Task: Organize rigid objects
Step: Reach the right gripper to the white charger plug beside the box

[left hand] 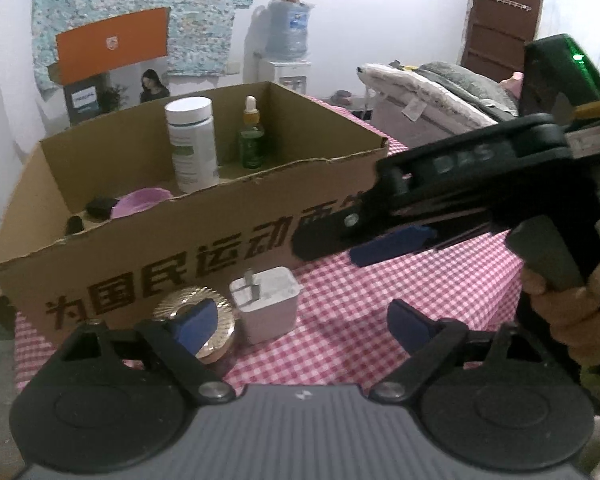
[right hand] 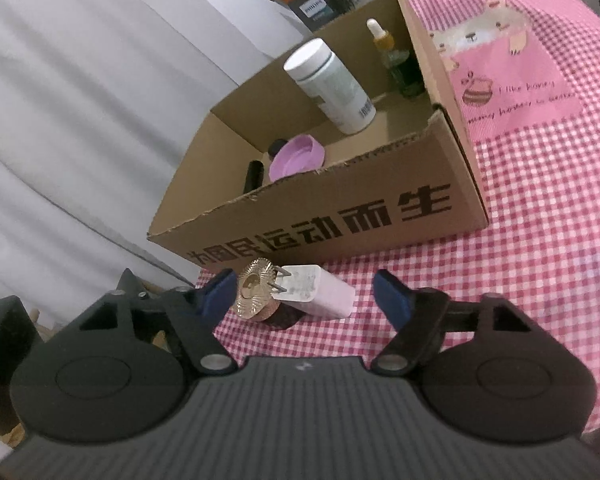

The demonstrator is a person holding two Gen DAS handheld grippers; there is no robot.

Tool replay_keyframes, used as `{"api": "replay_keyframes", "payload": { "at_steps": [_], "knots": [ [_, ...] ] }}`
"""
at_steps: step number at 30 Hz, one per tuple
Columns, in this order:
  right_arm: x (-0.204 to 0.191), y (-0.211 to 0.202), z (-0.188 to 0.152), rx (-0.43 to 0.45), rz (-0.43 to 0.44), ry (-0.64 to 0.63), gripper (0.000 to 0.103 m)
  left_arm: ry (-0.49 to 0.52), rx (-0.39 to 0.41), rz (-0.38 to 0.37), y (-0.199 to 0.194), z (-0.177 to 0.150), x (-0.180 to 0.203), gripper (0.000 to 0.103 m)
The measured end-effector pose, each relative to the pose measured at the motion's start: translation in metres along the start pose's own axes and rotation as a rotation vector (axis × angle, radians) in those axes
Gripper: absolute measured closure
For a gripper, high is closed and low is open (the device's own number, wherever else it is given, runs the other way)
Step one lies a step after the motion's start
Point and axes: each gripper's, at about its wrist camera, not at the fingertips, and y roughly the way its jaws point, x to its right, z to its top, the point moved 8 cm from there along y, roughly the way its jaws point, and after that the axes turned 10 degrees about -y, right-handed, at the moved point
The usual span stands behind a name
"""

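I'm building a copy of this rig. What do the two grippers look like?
Both match: a ribbed grey body, two round black discs, black linkage arms on silver pivots, and blue-padded fingers. From the side, the right gripper shows raised lettering on its black frame, a green light on top and a dark pistol-style handle.

White walls (left hand: 360, 20) ring the room. A water dispenser (left hand: 288, 32) stands far back. A brown door (left hand: 504, 12) is far right.
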Motion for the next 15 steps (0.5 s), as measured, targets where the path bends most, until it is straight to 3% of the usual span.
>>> {"api": "replay_keyframes", "payload": {
  "at_steps": [5,15],
  "knots": [
    [0.007,0.012,0.001,-0.022,-0.009,0.019,0.054,0.021,-0.016,-0.02,0.013,0.002,0.004,0.011],
    [0.012,0.034,0.0,-0.066,-0.011,0.017,0.061,0.024,-0.045,-0.025,0.032,0.005,0.004,0.013]
  ]
}}
